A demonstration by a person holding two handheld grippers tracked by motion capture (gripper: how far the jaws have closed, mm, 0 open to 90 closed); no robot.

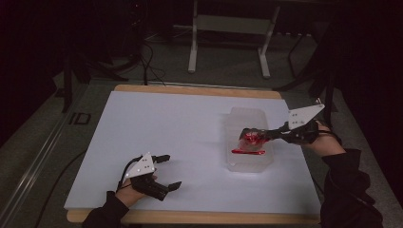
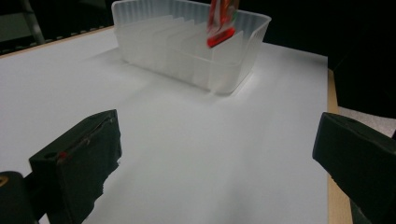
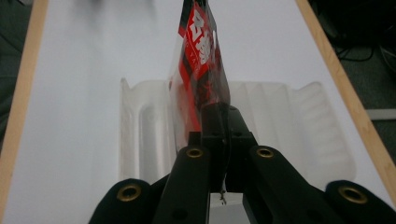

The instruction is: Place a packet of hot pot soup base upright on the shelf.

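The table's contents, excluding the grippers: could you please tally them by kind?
Clear plastic bin: 1
Red packets: 2, one in the right gripper, one lying in the bin
Total: 3

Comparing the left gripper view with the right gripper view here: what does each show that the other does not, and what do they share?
The left gripper view alone shows the left gripper, its two black jaws spread wide apart above bare tabletop, and the clear plastic bin from outside, side wall included.

The right gripper view alone shows the right gripper, jaws shut on the red packet, its printed lettering, and the bin's ribbed inside from above.

Both show the white table, its wooden edge, the bin, and the red packet hanging over it.
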